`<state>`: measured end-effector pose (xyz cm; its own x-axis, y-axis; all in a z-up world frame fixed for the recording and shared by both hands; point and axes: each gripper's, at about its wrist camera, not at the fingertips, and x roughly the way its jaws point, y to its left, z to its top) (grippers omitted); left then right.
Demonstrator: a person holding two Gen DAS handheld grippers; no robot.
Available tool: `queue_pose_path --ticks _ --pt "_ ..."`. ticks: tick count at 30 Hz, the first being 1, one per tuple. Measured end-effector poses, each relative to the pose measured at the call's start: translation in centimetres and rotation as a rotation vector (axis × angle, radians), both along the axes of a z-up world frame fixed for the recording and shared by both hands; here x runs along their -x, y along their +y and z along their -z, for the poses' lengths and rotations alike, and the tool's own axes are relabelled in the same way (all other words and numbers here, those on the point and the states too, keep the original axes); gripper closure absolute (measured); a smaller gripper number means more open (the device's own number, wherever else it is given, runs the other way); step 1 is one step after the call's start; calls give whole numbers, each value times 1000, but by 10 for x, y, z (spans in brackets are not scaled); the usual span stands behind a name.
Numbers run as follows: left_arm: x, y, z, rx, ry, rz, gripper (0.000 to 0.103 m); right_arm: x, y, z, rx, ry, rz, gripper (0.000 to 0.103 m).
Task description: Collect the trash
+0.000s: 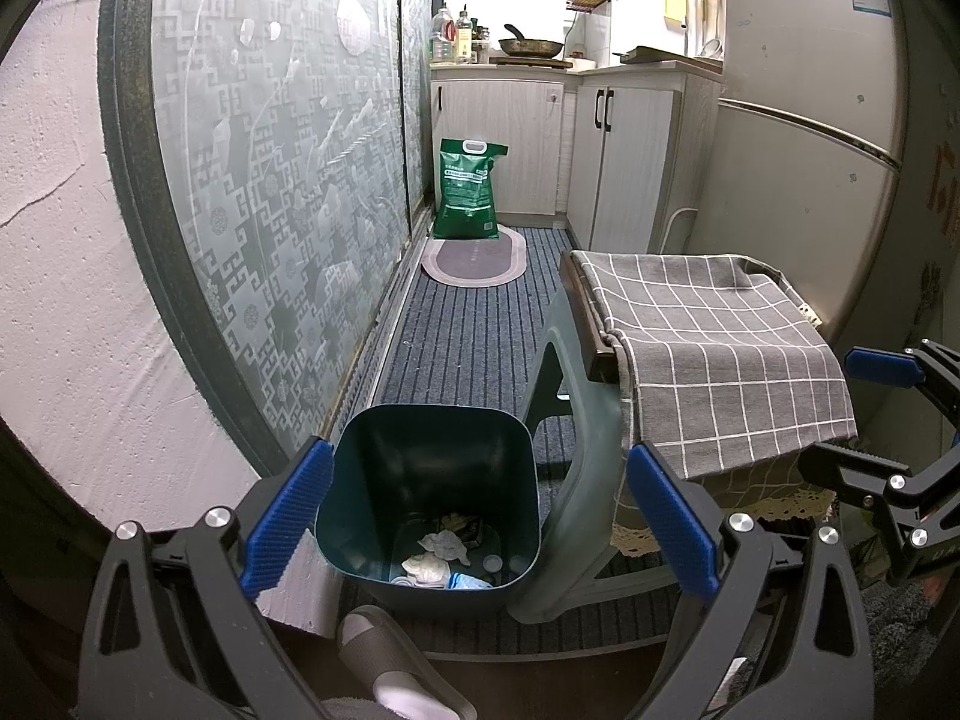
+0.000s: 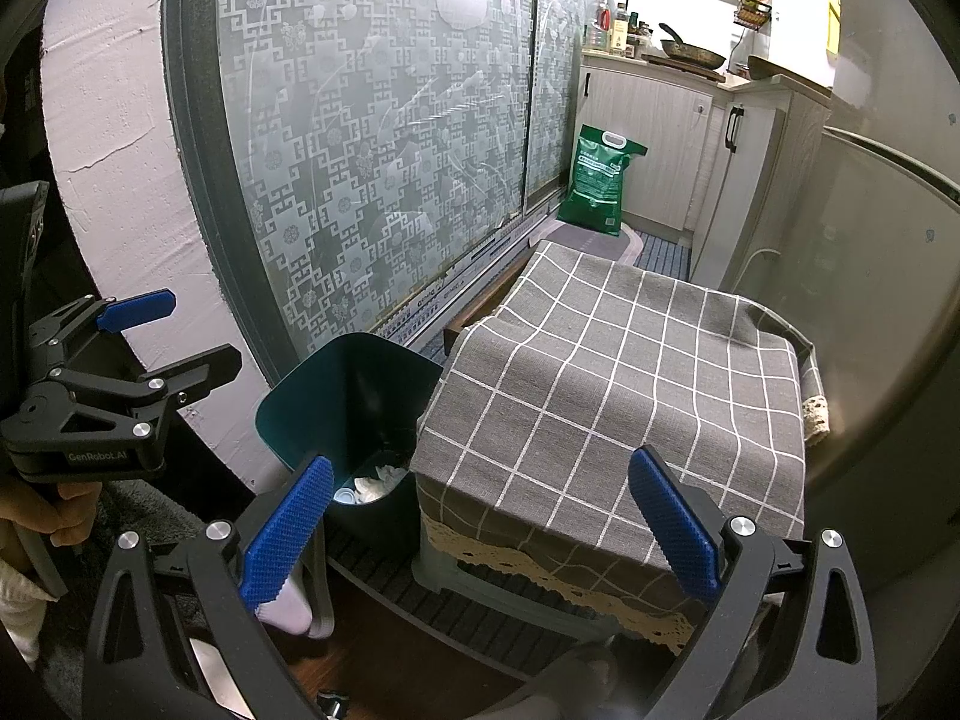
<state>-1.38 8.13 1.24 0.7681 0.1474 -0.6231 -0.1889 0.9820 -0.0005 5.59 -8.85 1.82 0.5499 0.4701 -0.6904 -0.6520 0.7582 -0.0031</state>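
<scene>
Left hand-held gripper (image 1: 480,531) hanging over bin (image 1: 429,474), jaws wide apart, holding nothing. Right hand-held gripper (image 2: 480,531) hanging over cloth (image 2: 618,384) on stool, jaws wide apart, holding nothing. Bin standing on floor, touching stool (image 1: 576,420). Trash (image 1: 444,558) lying in bin bottom.

A small home kitchen: at upper centre of the frame a frying pan (image 1: 531,47) and oil bottles (image 1: 453,36) sit on a counter over pale cabinets (image 1: 624,162), a fridge (image 1: 810,120) fills the right, and a green rice bag (image 1: 469,189) stands on the striped floor mat (image 1: 474,336).
</scene>
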Motion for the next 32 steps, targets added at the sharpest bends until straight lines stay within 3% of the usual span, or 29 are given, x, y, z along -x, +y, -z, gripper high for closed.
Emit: queue_pose_path --ticks 32 --pt "2 0 1 -8 -2 10 3 1 1 0 1 -1 1 4"
